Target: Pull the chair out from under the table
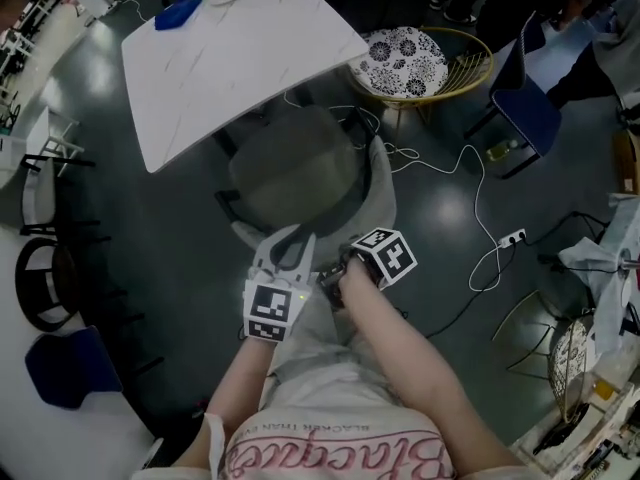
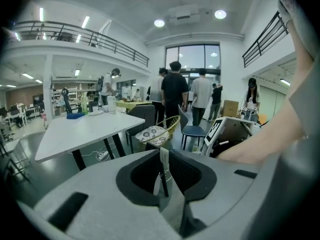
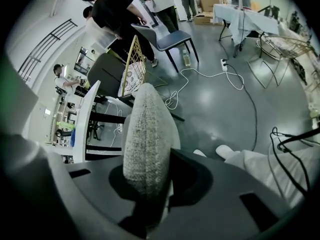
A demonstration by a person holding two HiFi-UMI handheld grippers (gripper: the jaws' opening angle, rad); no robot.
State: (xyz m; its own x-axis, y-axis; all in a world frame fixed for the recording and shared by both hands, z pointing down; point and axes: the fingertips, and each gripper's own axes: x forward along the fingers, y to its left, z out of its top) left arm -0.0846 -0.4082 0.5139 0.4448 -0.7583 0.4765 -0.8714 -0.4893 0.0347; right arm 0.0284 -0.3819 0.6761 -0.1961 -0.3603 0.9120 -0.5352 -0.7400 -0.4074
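Note:
A grey upholstered chair (image 1: 295, 173) stands at the near edge of the white table (image 1: 230, 58), with most of its round seat showing. Its curved backrest (image 3: 147, 139) faces me. My right gripper (image 1: 345, 268) is shut on the top rim of that backrest; in the right gripper view the woven fabric is pinched between the black pads (image 3: 195, 176). My left gripper (image 1: 300, 240) hovers just left of it over the backrest, shut and holding nothing. The left gripper view looks past its closed jaws to the table (image 2: 80, 129).
A wicker chair with a patterned cushion (image 1: 420, 63) and a blue chair (image 1: 525, 113) stand to the right of the table. A white cable runs across the floor to a power strip (image 1: 510, 238). Black stools (image 1: 40, 278) stand at the left. People (image 2: 175, 91) stand beyond the table.

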